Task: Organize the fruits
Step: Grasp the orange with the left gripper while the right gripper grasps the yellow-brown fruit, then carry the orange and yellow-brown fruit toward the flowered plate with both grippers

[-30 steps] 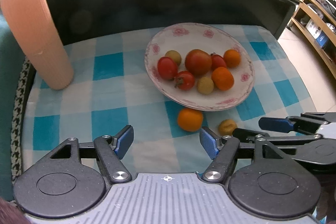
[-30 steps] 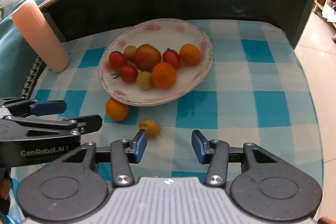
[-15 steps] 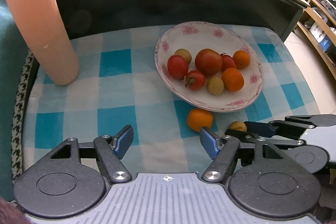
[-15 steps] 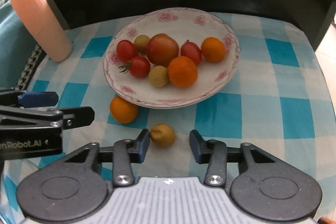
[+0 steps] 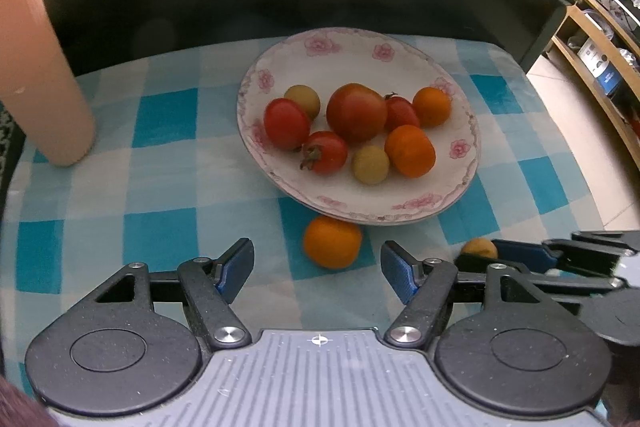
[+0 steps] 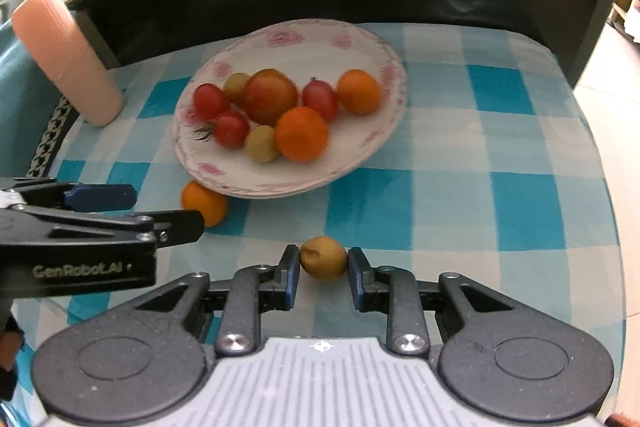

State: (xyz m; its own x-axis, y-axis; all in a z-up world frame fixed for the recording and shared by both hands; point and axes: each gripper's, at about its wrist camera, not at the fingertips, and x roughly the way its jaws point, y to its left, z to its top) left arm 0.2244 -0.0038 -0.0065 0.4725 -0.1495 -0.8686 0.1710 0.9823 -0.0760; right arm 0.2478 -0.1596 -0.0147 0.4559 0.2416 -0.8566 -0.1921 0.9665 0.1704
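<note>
Looks like the pick-up step for the two strays: the right gripper (image 6: 323,278) has its fingers narrowed around the small yellow fruit (image 6: 323,258) on the checked cloth (image 6: 500,155), pads right beside it, not clearly pinching yet. The left gripper (image 5: 317,269) is wide open and holding nothing, lined up on the loose orange (image 5: 332,242) by the plate (image 5: 460,183) rim. Next I'd guess: squeeze gently (small and round, could roll away), lift, drop it on the plate

A pink ribbed cylinder (image 5: 36,67) stands at frame left on the blue-checked cloth (image 5: 160,163); wooden shelving (image 5: 592,39) occupies the upper right.
</note>
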